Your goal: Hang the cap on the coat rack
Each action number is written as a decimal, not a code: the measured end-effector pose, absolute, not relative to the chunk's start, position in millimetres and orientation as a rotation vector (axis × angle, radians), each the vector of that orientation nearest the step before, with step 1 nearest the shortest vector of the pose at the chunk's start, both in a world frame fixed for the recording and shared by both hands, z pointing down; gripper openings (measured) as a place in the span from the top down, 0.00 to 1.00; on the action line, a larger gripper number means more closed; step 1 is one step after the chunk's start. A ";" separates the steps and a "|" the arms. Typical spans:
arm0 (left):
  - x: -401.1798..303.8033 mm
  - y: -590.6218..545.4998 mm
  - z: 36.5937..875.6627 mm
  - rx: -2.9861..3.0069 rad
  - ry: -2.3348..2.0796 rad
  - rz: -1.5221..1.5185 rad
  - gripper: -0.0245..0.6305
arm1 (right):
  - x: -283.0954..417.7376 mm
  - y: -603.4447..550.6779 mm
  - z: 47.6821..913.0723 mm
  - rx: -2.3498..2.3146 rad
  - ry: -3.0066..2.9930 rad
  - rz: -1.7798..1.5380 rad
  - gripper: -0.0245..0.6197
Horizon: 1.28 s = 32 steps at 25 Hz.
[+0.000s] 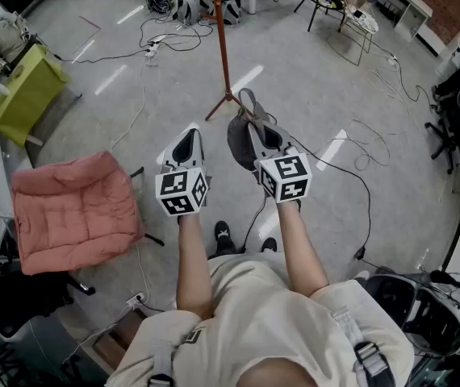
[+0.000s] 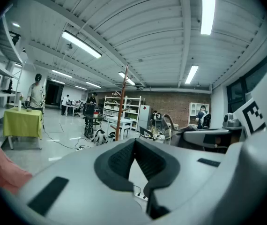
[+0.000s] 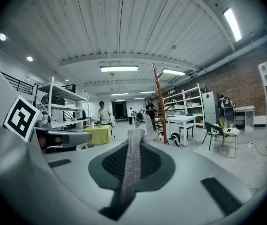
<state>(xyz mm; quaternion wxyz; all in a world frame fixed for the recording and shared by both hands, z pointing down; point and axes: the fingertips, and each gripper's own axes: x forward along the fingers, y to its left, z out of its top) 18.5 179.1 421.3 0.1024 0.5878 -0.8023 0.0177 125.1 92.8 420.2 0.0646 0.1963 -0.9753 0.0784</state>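
Floppy dark grey fabric cap (image 1: pixel 239 142) hangs near orange-brown coat rack pole (image 1: pixel 223 47), its grey strap (image 3: pixel 132 165) clenched in right gripper (image 1: pixel 255 126). left gripper (image 1: pixel 188 139) closed, empty. Likely light and limp, so the strap grip suits.

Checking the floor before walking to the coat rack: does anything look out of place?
Loose cables trail across the floor near the coat rack, a possible trip hazard. The cap dangles only by its strap from the right gripper.
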 end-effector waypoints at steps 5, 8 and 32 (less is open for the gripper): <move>1.5 172.4 420.1 1.751 -2.379 0.061 0.95 | 112.9 85.2 418.7 0.624 -2.941 0.194 0.95; -7.2 173.8 418.5 1.779 -2.373 0.078 0.95 | 106.4 86.6 420.6 0.653 -2.919 0.188 0.95; -86.2 203.9 433.2 1.821 -2.327 0.047 0.95 | 86.0 87.0 438.5 0.819 -2.840 0.115 0.95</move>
